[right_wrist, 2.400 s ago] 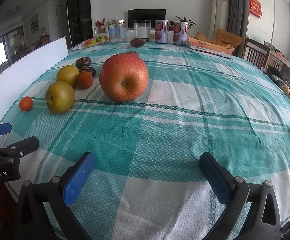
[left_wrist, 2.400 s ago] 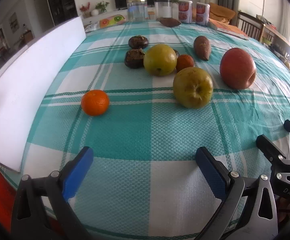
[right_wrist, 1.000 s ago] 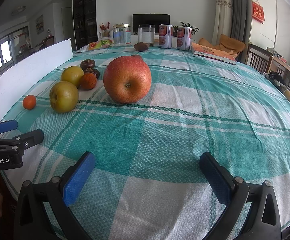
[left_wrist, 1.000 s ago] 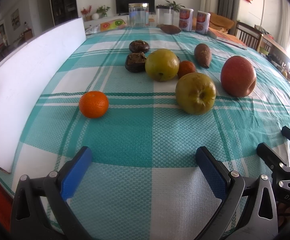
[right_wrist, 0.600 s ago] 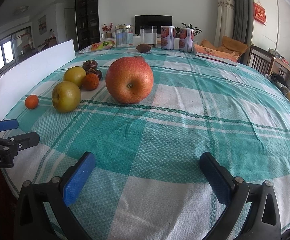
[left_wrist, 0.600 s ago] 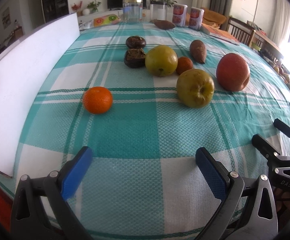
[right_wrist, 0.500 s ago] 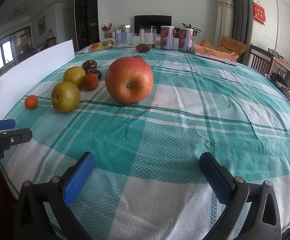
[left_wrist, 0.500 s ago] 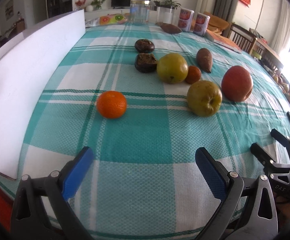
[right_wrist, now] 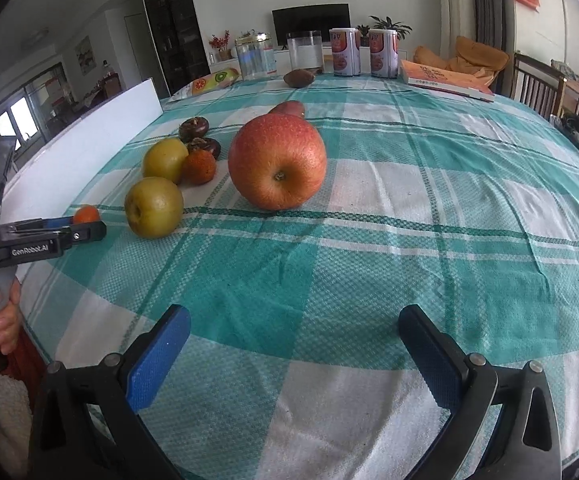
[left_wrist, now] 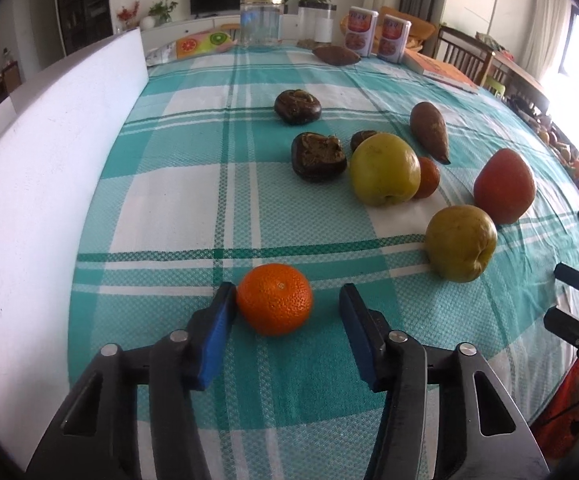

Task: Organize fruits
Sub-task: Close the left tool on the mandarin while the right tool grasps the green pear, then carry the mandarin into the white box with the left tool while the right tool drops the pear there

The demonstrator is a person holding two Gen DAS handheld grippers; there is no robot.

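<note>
A small orange mandarin (left_wrist: 275, 298) lies on the teal checked tablecloth (left_wrist: 193, 208), between the blue pads of my left gripper (left_wrist: 286, 295). The jaws are closing: the left pad touches the peel, the right pad stands a little off it. Beyond lie two yellow-green apples (left_wrist: 460, 243) (left_wrist: 384, 169), a big red apple (left_wrist: 504, 186), a second small orange fruit (left_wrist: 427, 176), two dark mangosteens (left_wrist: 318, 156) (left_wrist: 297, 106) and a brown pointed fruit (left_wrist: 429, 132). My right gripper (right_wrist: 294, 314) is open over bare cloth, well short of the red apple (right_wrist: 276, 162).
A white board (left_wrist: 49, 184) stands along the table's left side. At the far end are glass jars (right_wrist: 255, 60), two red cans (right_wrist: 344, 57), a snack packet (right_wrist: 209, 82) and a book (right_wrist: 445, 80). Chairs (right_wrist: 537, 84) stand to the right. A hand (right_wrist: 3, 312) holds the left gripper's handle.
My left gripper has moved forward to the mandarin, and its jaws have narrowed from wide open to either side of the fruit. The right gripper has hardly shifted.
</note>
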